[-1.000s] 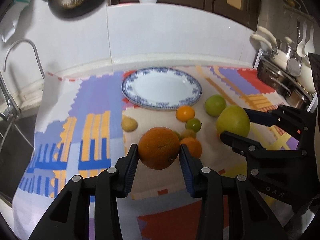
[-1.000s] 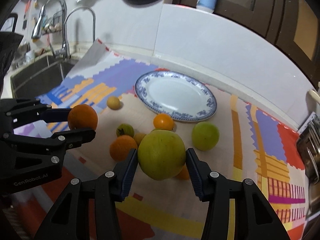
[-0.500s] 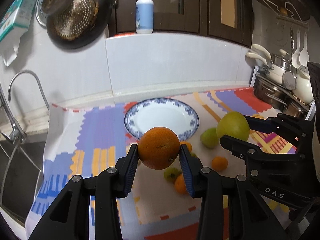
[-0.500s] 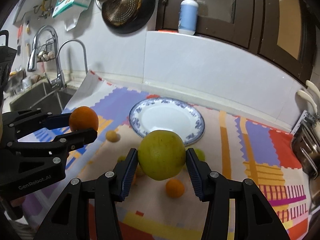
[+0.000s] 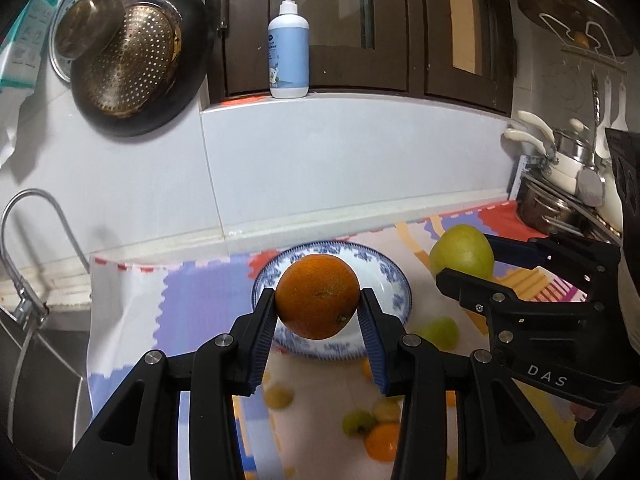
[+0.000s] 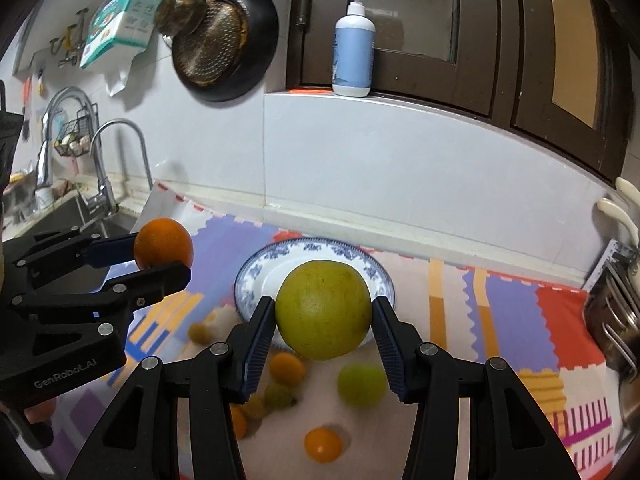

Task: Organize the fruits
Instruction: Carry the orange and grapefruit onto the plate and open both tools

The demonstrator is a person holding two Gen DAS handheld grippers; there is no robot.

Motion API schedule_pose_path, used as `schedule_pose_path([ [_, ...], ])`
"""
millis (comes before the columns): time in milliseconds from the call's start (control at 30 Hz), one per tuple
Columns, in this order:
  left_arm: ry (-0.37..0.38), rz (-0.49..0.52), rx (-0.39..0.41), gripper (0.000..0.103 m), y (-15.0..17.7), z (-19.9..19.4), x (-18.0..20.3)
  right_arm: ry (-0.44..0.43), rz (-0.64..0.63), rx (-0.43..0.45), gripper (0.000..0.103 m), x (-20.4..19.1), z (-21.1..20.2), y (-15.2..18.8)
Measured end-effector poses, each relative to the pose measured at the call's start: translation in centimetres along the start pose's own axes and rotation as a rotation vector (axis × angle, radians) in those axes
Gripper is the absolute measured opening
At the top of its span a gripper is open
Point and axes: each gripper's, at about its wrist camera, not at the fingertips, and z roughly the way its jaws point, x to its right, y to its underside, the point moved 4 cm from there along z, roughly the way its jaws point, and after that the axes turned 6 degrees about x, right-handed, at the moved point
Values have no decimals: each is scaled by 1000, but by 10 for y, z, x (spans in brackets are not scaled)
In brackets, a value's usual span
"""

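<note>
Both grippers lifted higher; orange point(image 5: 318, 297), stem-end low right, clamped.

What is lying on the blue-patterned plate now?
Nothing shows on the plate; its visible part is bare. The green fruit in the right gripper covers the middle.

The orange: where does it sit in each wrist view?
Left wrist: orange, centre, clamped in the left tongs, in front of the plate.
Right wrist: orange, left edge, same tongs.
Shared landmark: soap bottle on the ledge.
</note>
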Motion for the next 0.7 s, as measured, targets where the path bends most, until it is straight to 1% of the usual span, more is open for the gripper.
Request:
schedule_pose_path([
  [133,-4,-6,-11,41,-11,20,-6,0,-4,-7,50,9,20,-13],
  [333,7,-17,-54,41,-16,59,-13,-17,-15,-40,50,20,58,-26],
  [433,12,-29,-91,41,-16,83,-18,-27,-17,-65,50,25,78,-29],
  [700,4,-17,-155,41,-13,136,-27,-55,-37,-139,50,35,129,-26],
])
